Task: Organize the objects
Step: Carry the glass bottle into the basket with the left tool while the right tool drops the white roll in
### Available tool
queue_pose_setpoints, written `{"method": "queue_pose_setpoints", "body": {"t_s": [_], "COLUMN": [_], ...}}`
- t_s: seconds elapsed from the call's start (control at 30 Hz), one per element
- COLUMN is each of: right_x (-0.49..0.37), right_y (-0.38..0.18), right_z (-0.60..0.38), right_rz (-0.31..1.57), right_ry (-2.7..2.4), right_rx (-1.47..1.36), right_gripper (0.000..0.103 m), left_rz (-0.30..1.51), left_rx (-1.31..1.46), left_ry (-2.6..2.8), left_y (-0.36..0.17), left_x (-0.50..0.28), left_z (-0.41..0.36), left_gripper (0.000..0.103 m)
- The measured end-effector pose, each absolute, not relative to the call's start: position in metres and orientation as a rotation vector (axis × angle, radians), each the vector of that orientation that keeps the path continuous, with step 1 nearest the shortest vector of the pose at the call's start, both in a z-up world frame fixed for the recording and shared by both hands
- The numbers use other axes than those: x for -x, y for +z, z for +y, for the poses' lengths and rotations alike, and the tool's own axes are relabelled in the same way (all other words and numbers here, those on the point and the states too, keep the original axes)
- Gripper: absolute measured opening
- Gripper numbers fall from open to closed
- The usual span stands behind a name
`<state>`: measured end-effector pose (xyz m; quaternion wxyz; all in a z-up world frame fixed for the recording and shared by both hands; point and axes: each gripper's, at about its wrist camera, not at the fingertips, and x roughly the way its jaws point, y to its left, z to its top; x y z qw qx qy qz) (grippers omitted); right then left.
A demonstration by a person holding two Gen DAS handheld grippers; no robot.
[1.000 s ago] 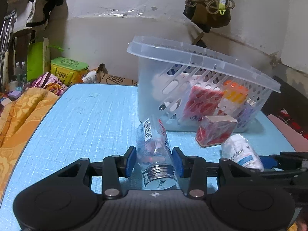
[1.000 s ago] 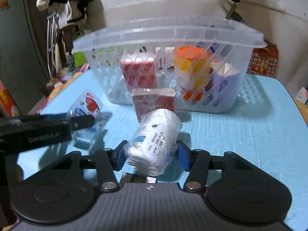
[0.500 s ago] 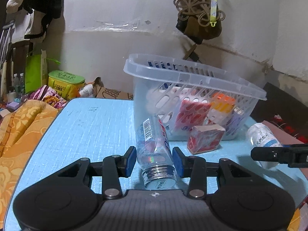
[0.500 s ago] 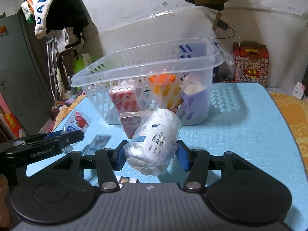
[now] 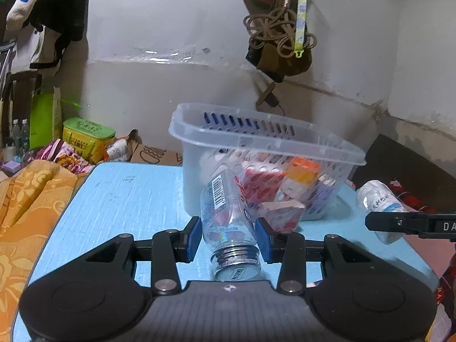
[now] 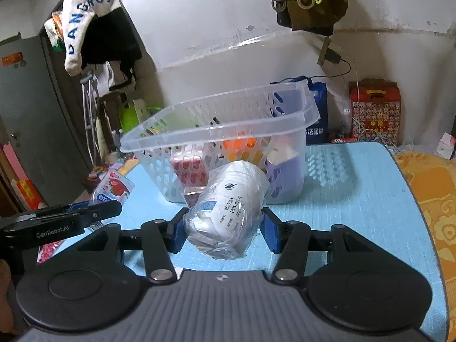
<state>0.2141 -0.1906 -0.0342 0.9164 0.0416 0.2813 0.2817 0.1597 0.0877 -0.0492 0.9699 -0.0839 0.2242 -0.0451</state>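
My left gripper (image 5: 228,235) is shut on a clear bottle with a silver cap (image 5: 228,216) and holds it above the blue table (image 5: 119,199). My right gripper (image 6: 223,228) is shut on a white bottle wrapped in clear plastic (image 6: 228,211). A clear slotted plastic basket (image 5: 256,139) stands ahead on the table and holds red, orange and purple packs. It also shows in the right wrist view (image 6: 216,134). A small red box (image 5: 280,213) lies on the table in front of the basket.
Orange patterned cloth (image 5: 25,199) lies left of the table. A yellow-green tin (image 5: 85,134) and a cardboard box sit behind the table. A red gift box (image 6: 374,108) and a blue bag stand at the wall. Clothes and a rope hang above.
Both grippers have risen and pulled back from the basket with their bottles held. The basket now looks lower and farther, and its open top shows.
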Motion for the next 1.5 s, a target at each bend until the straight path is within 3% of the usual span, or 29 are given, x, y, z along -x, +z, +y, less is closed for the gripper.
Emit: {"method": "queue_pose_setpoints", "body": {"t_s": [0.6,0.83,1.07,1.1,1.13,1.17,1.2,1.23,1.5], "right_x": [-0.207,-0.281,-0.324,-0.324,-0.323,-0.322,-0.320,-0.314,-0.251], "right_y": [0.019,0.036,0.004,0.003,0.003,0.004,0.006,0.007,0.014], "right_z": [-0.203,-0.159,-0.152,-0.153,-0.152,-0.153,-0.153,-0.154,-0.183], "right_rz": [0.377,0.327,0.382,0.370,0.357,0.342,0.332,0.311,0.323], "right_ry": [0.602,0.516,0.499,0.504,0.506,0.510,0.522,0.523,0.445], "right_rx": [-0.158,-0.023,-0.076,-0.073,-0.071,-0.070,-0.069,-0.065,-0.053], "right_gripper": [0.056,0.056,0.057,0.058,0.066,0.093,0.103,0.103,0.103], "left_rz": [0.306,0.269,0.347,0.354,0.356,0.353,0.356,0.366,0.260], "left_rx": [0.285,0.328,0.347,0.335,0.325,0.305,0.282,0.281,0.197], "left_ry": [-0.202,-0.150,-0.066,-0.049,-0.018,0.011,0.014,-0.002,-0.072], "left_y": [0.010,0.057,0.033,0.027,0.024,0.021,0.019,0.018,0.022], "left_x": [-0.147,-0.220,-0.288,-0.292,-0.293,-0.293,-0.295,-0.295,-0.214], "left_z": [0.091,0.088,0.088,0.086,0.086,0.085,0.085,0.086,0.084], "left_gripper": [0.045,0.045,0.045,0.045,0.046,0.059,0.094,0.103,0.103]}}
